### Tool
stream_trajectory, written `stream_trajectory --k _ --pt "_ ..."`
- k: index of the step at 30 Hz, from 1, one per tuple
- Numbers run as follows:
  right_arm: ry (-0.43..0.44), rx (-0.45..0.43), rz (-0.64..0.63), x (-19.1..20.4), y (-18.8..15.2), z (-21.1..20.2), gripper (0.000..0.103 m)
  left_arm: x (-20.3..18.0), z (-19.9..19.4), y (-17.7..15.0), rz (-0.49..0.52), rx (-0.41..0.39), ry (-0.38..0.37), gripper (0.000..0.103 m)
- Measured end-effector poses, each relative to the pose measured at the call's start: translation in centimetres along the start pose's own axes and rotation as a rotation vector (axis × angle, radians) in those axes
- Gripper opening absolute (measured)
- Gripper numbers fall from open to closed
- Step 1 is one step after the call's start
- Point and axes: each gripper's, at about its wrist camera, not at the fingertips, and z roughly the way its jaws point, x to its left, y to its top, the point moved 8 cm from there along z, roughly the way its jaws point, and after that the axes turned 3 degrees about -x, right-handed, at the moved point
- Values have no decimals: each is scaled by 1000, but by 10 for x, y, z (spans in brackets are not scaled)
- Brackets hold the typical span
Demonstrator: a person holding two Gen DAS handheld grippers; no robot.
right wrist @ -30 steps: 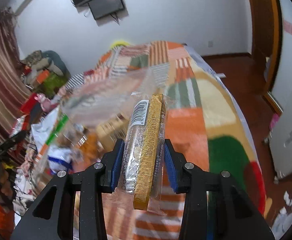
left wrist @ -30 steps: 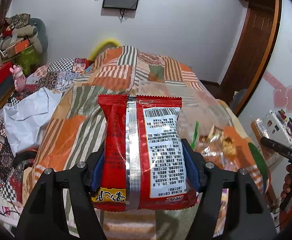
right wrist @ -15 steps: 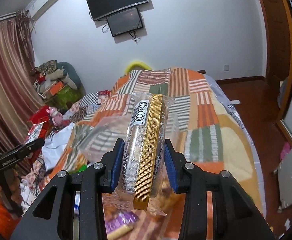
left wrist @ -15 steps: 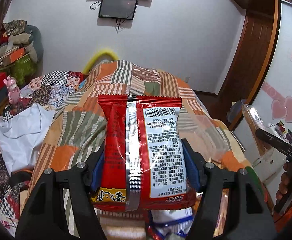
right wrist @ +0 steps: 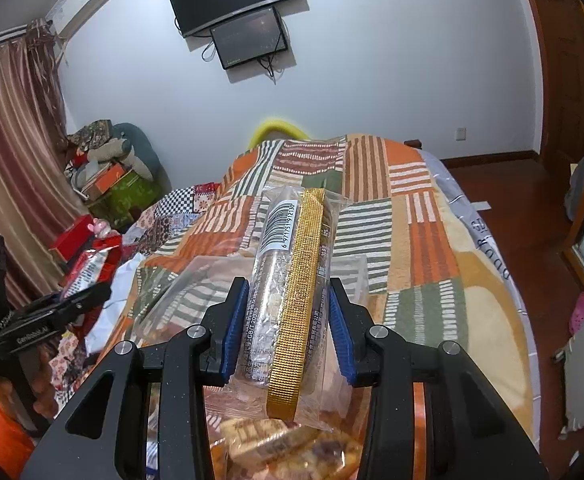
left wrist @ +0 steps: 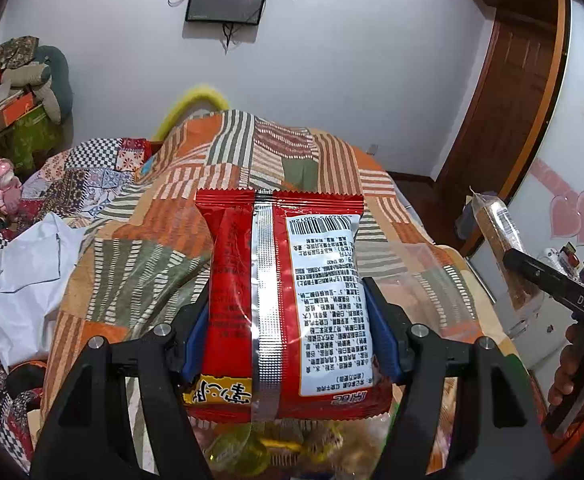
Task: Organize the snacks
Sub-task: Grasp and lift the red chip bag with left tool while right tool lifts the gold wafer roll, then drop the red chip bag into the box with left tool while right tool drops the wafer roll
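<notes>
Above the patchwork bed, your left gripper clamped the red snack bag; your right gripper pinched the gold-striped clear packet. You needed level carrying and gentle release near the heaped snacks.

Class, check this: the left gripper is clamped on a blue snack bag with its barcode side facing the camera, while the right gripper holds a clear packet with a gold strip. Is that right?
One detail is wrong: the snack bag in the left gripper is red, not blue, as the left wrist view shows. The rest stands: its barcode side faces the camera, and the right gripper holds the clear packet with a gold strip.
</notes>
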Motion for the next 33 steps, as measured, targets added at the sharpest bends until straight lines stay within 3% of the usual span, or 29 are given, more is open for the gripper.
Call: stream_trajectory --k 12,25,28,29,30,33 --pt "4 108 -5 0 -11 47 36 -7 63 -8 18 104 -32 67" --pt "3 236 -50 1 -34 81 36 -6 102 -22 33 209 -59 67" --pt "3 249 -59 2 -36 85 33 -6 106 -25 33 227 -62 67" --pt "6 252 -61 2 -36 86 21 -7 107 -26 31 230 -62 67" --pt "12 264 -68 3 -36 86 18 -6 108 -26 29 233 -63 67" --pt "13 274 -85 7 -38 87 18 -7 109 -27 33 240 -60 67"
